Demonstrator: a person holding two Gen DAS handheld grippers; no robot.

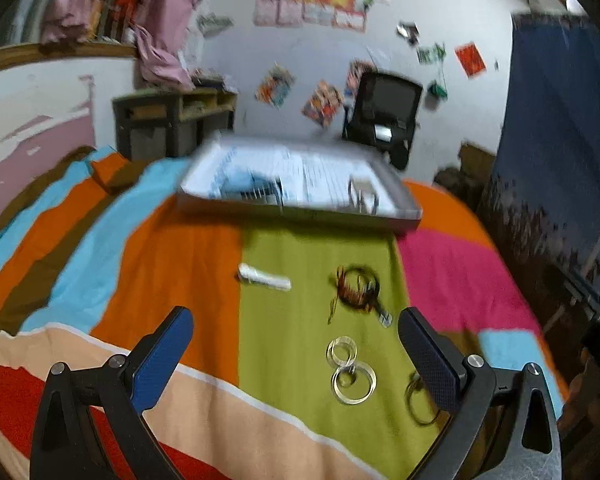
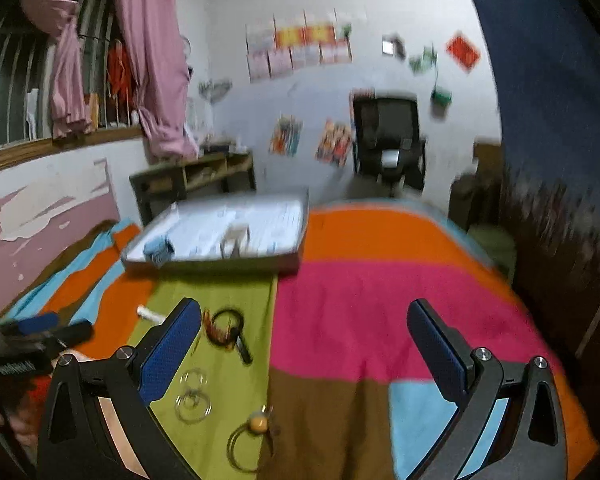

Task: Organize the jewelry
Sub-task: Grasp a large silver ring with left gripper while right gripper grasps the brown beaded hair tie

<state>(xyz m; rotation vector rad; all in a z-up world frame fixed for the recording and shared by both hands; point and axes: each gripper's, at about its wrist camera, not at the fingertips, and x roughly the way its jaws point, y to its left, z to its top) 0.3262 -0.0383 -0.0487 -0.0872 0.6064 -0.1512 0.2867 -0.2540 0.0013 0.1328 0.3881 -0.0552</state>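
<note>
Fingers (image 1: 168, 356) of the left gripper (image 1: 296, 354) standing wide apart, gripping nothing; right gripper (image 2: 304, 348) likewise spread and empty. Jewelry lying loose on the green stripe of the bedspread (image 1: 180, 280): clear rings (image 1: 350, 370) nearest, dark bracelet (image 1: 356, 290) beyond, white tube (image 1: 265, 277) to its left, beaded hoop (image 2: 248, 440) closest to the right gripper. Tray (image 1: 380, 222) sitting at the far edge (contents blurred). Risking, in judgement: thin rings sinking into soft cloth and slipping between closing pads; linked rings dragging one another; bracelet cord snagging.
</note>
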